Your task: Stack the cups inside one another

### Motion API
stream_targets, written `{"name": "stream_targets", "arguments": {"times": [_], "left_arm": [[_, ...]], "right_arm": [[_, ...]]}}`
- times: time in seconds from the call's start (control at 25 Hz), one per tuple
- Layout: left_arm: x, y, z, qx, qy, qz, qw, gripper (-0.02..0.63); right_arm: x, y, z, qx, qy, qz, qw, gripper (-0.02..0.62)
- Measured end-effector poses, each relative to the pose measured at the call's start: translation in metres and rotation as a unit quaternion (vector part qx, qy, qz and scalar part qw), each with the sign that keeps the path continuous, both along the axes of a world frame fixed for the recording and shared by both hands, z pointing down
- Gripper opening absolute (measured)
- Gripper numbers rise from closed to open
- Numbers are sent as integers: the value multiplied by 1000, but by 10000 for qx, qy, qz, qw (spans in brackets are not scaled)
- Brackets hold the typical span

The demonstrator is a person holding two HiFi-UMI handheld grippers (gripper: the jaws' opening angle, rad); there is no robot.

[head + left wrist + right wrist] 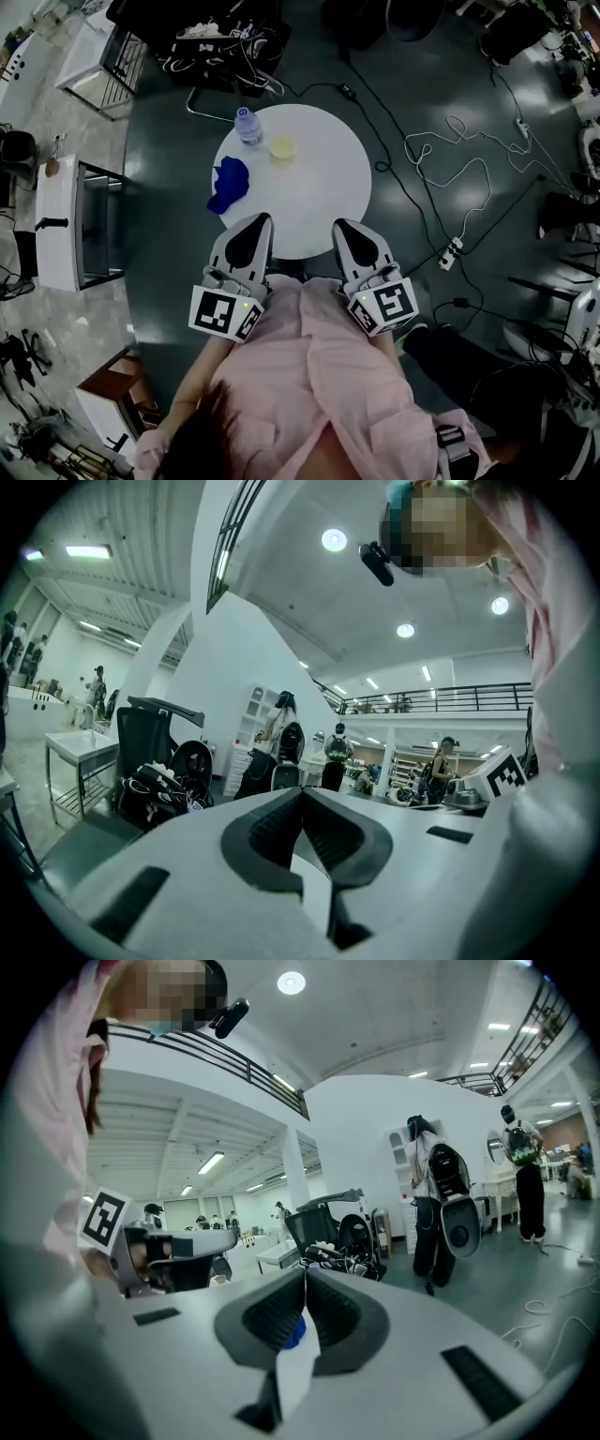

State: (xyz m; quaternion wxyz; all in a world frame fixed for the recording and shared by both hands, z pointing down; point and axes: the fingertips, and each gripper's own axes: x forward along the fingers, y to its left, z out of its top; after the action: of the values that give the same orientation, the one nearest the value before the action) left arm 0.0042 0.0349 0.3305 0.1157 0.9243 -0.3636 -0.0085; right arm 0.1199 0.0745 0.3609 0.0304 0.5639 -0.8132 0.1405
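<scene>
On the round white table (328,202) a pale yellow cup (282,147) stands upright near the far side. A blue object (228,183) lies at the table's left; I cannot tell whether it is a cup or a cloth. A sliver of that blue (293,1332) shows through the slit under the right jaws. My left gripper (263,219) and right gripper (339,225) hover side by side over the table's near edge, both shut and empty. In the gripper views the left gripper (302,790) and right gripper (305,1273) have their jaw tips pressed together.
A clear water bottle (248,125) stands just left of the yellow cup. Cables (450,178) and a power strip (451,253) lie on the dark floor to the right. A white trolley (70,220) stands left of the table. Several people stand far off in the hall.
</scene>
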Motion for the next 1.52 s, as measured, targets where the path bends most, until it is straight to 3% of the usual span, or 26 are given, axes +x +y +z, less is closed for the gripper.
{"name": "stream_targets", "arguments": {"times": [0.6,0.8,0.96,1.12,1.32,1.52], "left_arm": [[-4,-6,9,-30,7,-123,9999,14],[10,10,32,-392,92,79,9992,14],[-1,-8,20,-178,34,24,9998,15],[-5,-1,13,-149,78,30,9999,15],[-20,-10,-13,228,78,-120,9996,15],[-10,3,-5,3,132,-16,9999,15]], "right_arm": [[0,-8,13,-104,-29,-15,9999,31],[13,15,30,-468,-24,197,9987,31],[1,-8,23,-316,-55,86,9994,31],[-2,-1,16,-267,27,104,9996,31],[-14,-15,-4,41,111,-48,9999,31],[-9,1,-2,-128,173,15,9998,31]]}}
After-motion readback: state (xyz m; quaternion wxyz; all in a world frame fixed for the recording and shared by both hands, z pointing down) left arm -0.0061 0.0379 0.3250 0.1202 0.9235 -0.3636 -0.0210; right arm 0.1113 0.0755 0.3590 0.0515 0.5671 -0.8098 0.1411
